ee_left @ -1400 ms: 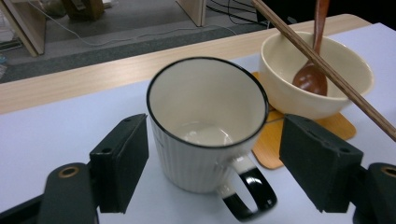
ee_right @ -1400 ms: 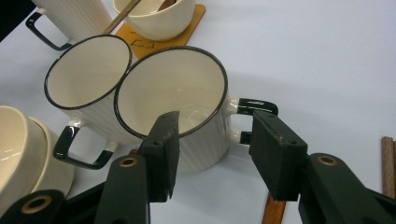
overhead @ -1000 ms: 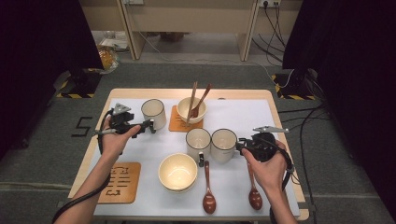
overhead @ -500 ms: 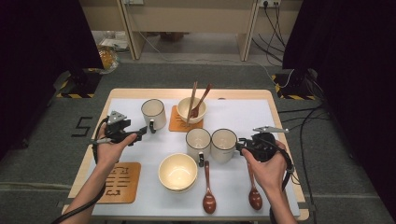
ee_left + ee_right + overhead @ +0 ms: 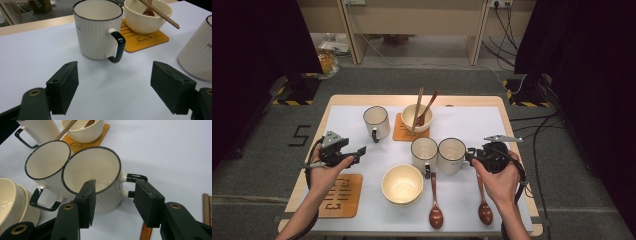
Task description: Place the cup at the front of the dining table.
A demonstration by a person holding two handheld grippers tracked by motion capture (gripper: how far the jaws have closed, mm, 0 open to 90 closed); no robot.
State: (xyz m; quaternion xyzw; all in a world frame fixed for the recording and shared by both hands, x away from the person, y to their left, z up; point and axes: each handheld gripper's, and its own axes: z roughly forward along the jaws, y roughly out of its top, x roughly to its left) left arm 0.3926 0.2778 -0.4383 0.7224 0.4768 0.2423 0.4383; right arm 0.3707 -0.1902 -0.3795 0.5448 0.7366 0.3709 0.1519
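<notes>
Three white ribbed mugs with black rims stand on the white mat. The back left mug (image 5: 376, 122) (image 5: 97, 29) faces my left gripper (image 5: 358, 152) (image 5: 115, 69), which is wide open, empty and a short way in front of the mug's black handle. The right mug (image 5: 451, 155) (image 5: 100, 176) touches the middle mug (image 5: 424, 152) (image 5: 46, 161). My right gripper (image 5: 469, 156) (image 5: 115, 184) is open at the right mug's handle side. One jaw is in front of the wall and the other is just past the handle (image 5: 132, 180).
A bowl (image 5: 417, 117) holding chopsticks and a wooden spoon sits on an orange coaster at the back. An empty bowl (image 5: 402, 184) is at the front centre, with two wooden spoons (image 5: 435, 210) (image 5: 484, 207) to its right. A second coaster (image 5: 339, 195) lies at the front left.
My left gripper has drawn back from beside the back left mug toward the near edge. The right gripper has stayed at the right mug.
</notes>
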